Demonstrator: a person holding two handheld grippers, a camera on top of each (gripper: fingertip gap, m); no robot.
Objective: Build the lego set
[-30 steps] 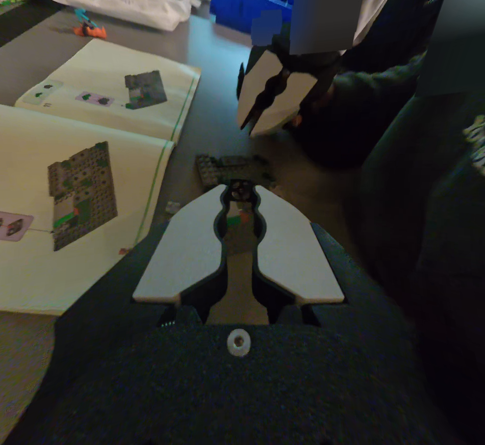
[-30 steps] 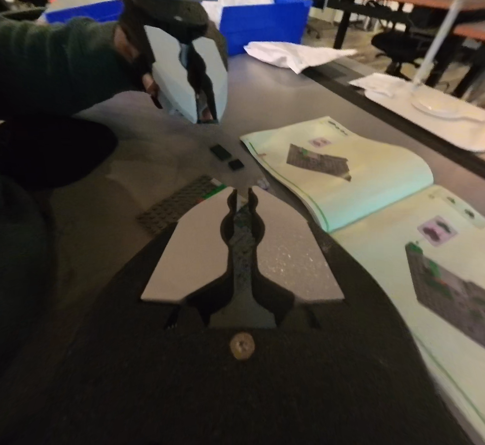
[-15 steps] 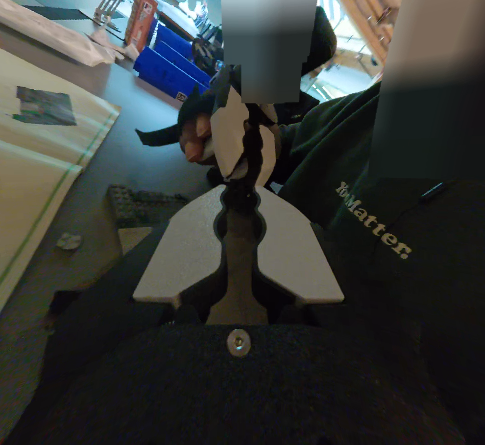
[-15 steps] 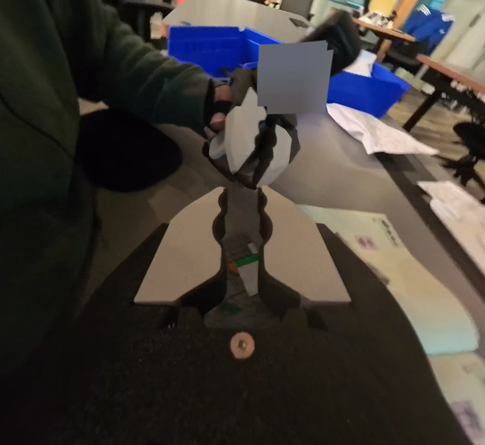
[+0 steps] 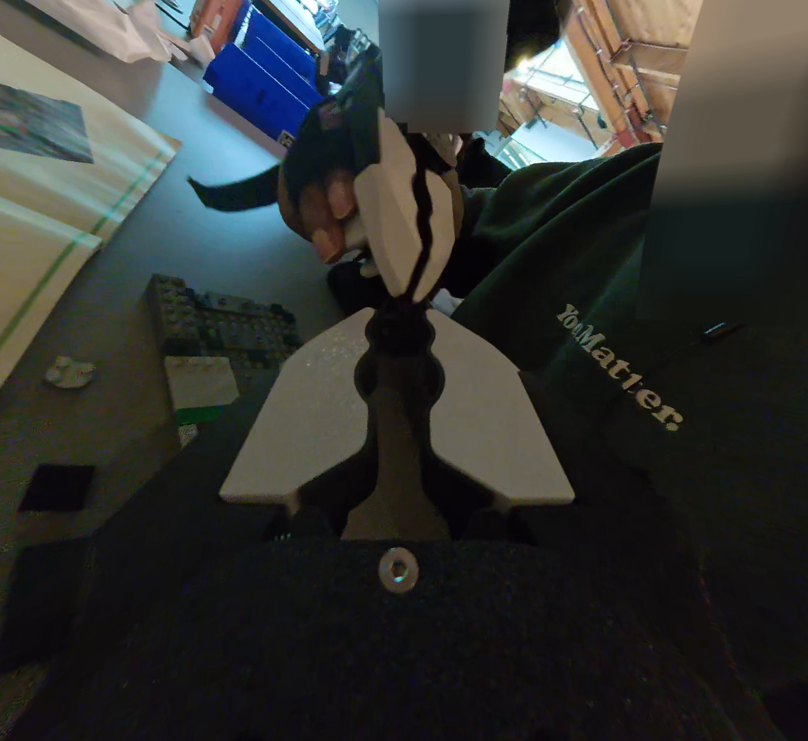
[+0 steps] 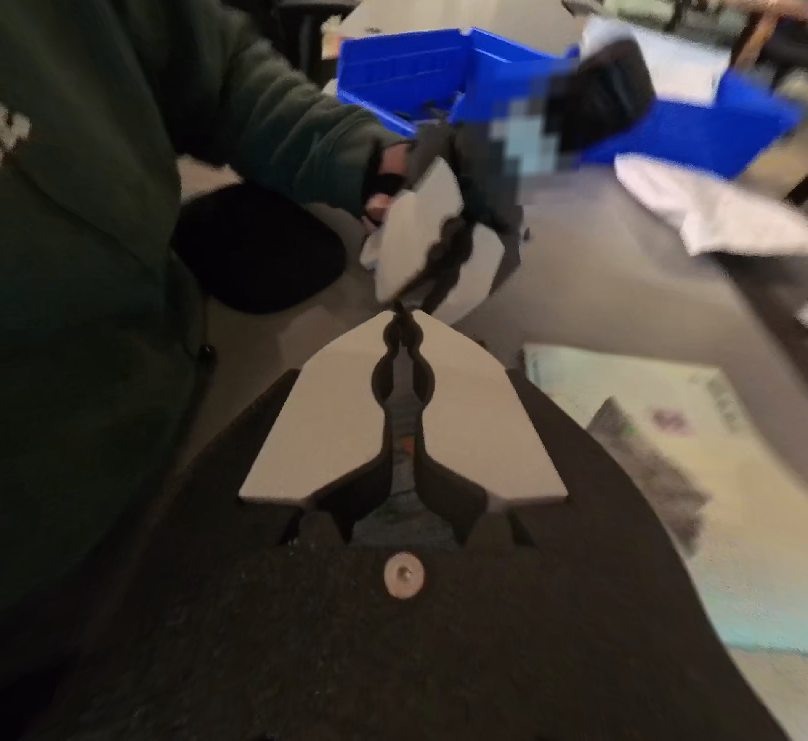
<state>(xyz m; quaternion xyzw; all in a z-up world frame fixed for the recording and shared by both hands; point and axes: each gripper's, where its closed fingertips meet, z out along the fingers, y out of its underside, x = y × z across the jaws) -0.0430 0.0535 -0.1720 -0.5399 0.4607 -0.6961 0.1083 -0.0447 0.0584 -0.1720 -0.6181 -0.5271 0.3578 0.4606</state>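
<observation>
The grey table fills the left half of the left wrist view, and the person's dark green sleeve crosses the right half. An open instruction booklet lies along the left edge of that view; in the right wrist view it shows at the lower right. Blue bins stand at the upper centre.

The right gripper reaches in from the top centre of the left wrist view, tips pointing down and slightly tilted. The hand wraps its body, fingers curled to the left of the white plates. Its jaws are pressed almost together, with only a thin dark gap between them.

The left gripper sits at the frame's centre, tips just beside the right one's. Its jaws look nearly closed around something dark; what it is cannot be made out.

The grey lego baseplate lies flat at centre left, a white and green plate at its near edge. A small black tile lies apart at lower left.
</observation>
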